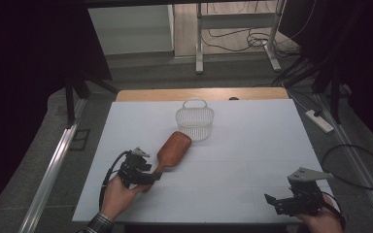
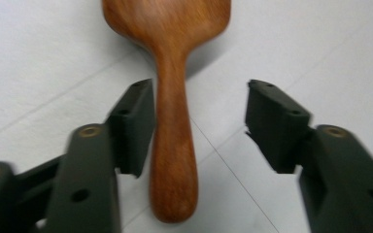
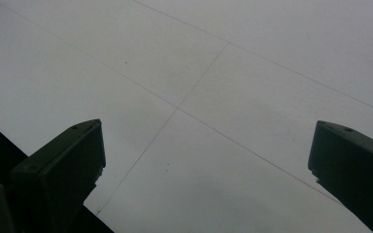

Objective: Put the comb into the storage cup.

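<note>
Brush let go beside the basket

The left gripper (image 2: 199, 126) stands spread around the brush (image 2: 172, 116) handle — one pad touching or just beside the wood, the other well apart — so I'd judge the brush is set down on the table (image 1: 243, 145), head touching or just short of the basket (image 1: 194, 119) (hard to tell which). The right gripper (image 3: 206, 160) hovers spread over bare table. Next: lift the left gripper clear without nudging the handle.
</note>
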A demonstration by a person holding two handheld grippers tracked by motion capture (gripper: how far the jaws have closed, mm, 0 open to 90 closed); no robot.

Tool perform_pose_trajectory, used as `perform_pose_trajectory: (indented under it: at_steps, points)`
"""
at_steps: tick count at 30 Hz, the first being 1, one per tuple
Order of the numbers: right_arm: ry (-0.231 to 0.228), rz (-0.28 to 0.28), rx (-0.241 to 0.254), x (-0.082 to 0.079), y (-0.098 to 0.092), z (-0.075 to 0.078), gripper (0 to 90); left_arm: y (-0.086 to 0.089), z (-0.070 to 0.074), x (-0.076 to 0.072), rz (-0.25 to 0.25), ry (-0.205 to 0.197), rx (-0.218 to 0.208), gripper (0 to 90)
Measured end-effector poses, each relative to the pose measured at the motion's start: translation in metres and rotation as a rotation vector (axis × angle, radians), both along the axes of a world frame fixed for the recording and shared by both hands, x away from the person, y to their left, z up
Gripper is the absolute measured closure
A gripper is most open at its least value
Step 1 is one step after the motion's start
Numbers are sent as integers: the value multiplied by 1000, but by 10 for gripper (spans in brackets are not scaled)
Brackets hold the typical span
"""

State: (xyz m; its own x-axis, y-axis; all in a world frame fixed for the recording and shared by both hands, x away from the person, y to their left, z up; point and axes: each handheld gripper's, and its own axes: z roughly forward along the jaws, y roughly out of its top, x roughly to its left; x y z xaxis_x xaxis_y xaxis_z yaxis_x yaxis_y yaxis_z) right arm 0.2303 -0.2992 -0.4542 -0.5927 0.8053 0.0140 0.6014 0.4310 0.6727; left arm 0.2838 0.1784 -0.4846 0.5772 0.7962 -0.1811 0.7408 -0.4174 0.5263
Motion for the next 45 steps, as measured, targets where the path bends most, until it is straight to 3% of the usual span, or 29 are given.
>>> perform_pose_trajectory:
  at_steps: [12, 19, 27, 35, 45]
  points:
    - [3, 0, -6, 0, 1, 0, 0, 3, 1, 11, 12, -5, -16, 93]
    - [7, 1, -6, 1, 1, -1, 0, 1, -1, 20, 21, -12, 2, 0]
    - [10, 2, -8, 1, 0, -1, 0, -12, -5, 30, -3, -13, 41, 0]
    - [10, 4, -6, 1, 1, -1, 0, -17, -21, 34, -28, -3, 67, 0]
    - [7, 7, -7, 1, 1, -1, 0, -19, -30, 37, -33, 18, 59, 0]
